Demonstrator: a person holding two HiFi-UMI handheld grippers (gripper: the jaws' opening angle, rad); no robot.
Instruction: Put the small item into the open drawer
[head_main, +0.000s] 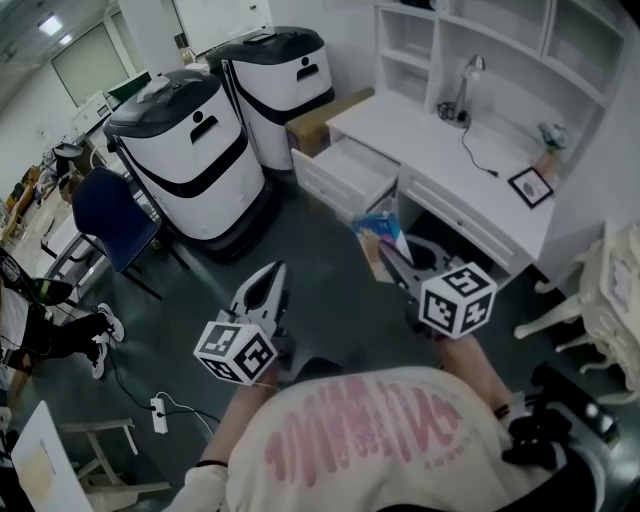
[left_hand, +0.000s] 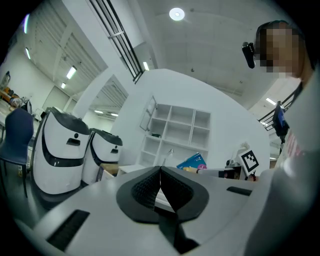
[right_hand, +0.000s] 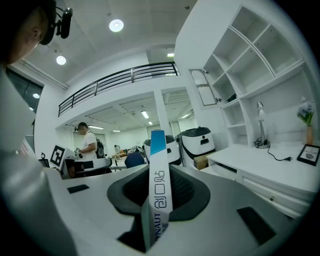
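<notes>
My right gripper (head_main: 392, 252) is shut on a small flat packet (head_main: 380, 226), blue and white with print, held in the air in front of the white desk. In the right gripper view the packet (right_hand: 158, 180) stands edge-on, pinched between the dark pads (right_hand: 185, 192). The open drawer (head_main: 345, 172) juts from the desk's left end, a little beyond and left of the packet. Lower and to the left, my left gripper (head_main: 270, 275) is shut with nothing in it; its tips (left_hand: 160, 169) meet. The packet (left_hand: 192, 161) also shows in the left gripper view.
Two large white-and-black machines (head_main: 190, 150) (head_main: 280, 75) stand left of the desk (head_main: 440, 140), with a cardboard box (head_main: 322, 120) between. A lamp (head_main: 465, 85) and picture frame (head_main: 530, 186) sit on the desktop. A blue chair (head_main: 110, 215) stands at left, a white chair (head_main: 600, 300) at right.
</notes>
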